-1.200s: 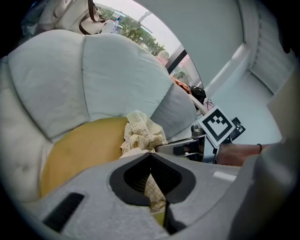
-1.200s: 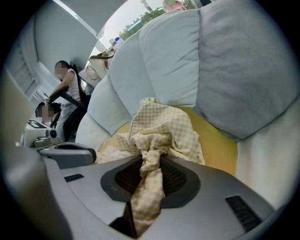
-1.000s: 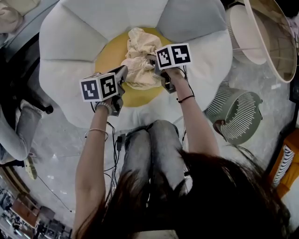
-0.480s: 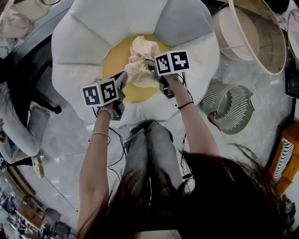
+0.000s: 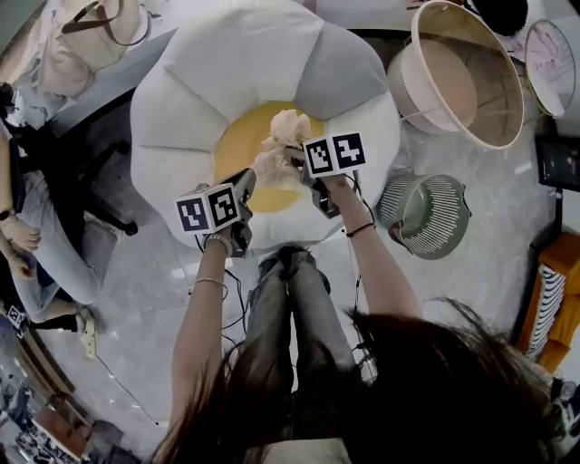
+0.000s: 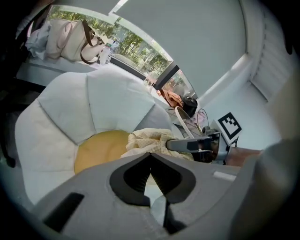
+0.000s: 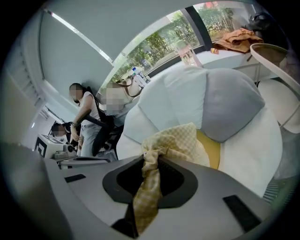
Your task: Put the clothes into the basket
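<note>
A pale yellow checked cloth (image 5: 283, 145) hangs bunched over the yellow middle of a white flower-shaped cushion (image 5: 245, 72). My right gripper (image 5: 299, 161) is shut on it. In the right gripper view a twisted strip of the cloth (image 7: 149, 187) runs down between the jaws (image 7: 151, 159). My left gripper (image 5: 246, 184) meets the cloth's near edge from the left. In the left gripper view its fingertips come together (image 6: 151, 157) just below the cloth (image 6: 145, 140), with the right gripper (image 6: 187, 144) beyond. A large beige basket (image 5: 507, 100) stands at the upper right.
A grey-green slotted basket (image 5: 444, 217) lies tipped on the floor right of the cushion. A seated person (image 5: 36, 227) and a dark chair are at the left. A bag (image 5: 100, 27) rests on a ledge at the top left. Cables trail by my legs.
Both grippers have risen together with the cloth, lifting it off the cushion's yellow middle. The cushion and baskets now look smaller and farther below.
</note>
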`<state>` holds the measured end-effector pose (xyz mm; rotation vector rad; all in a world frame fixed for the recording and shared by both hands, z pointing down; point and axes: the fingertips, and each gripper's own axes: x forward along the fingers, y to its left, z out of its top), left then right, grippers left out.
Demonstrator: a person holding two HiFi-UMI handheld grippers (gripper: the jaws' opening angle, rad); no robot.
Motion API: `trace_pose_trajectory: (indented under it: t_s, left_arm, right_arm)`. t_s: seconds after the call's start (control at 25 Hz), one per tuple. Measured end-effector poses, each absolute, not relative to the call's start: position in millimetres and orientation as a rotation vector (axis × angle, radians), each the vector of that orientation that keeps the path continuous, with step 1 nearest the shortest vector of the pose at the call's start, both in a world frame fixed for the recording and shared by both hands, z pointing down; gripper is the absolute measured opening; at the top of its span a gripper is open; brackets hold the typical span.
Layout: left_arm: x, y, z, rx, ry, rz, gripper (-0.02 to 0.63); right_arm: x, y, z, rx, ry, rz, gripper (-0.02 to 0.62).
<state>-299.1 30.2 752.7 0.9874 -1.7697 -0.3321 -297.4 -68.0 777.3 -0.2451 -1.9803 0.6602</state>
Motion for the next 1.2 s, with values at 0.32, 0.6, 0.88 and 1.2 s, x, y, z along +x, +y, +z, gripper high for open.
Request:
trace_pose_trajectory:
  t_s: [0.32, 0.6, 0.88, 1.2]
  left_arm:
    - [-297, 38, 691, 0.973, -1.819, -0.372, 0.011]
    - [-298, 41, 652, 0.972, -1.839, -0.402, 0.011]
    - [-291, 41, 617, 0.963, -1.864, -0.449, 0.011]
    - [-290, 43, 565, 0.982, -1.922, -0.477, 0.011]
  right_arm:
    - [-288, -62, 716, -0.244, -2.002, 0.642, 0.071]
    - [-285, -61, 677, -0.221, -2.023, 0.641, 0.071]
    - [-278, -58, 644, -0.229, -2.036, 0.647, 0.071]
    - [-276, -50, 599, -0.250, -2.068, 0.647, 0.071]
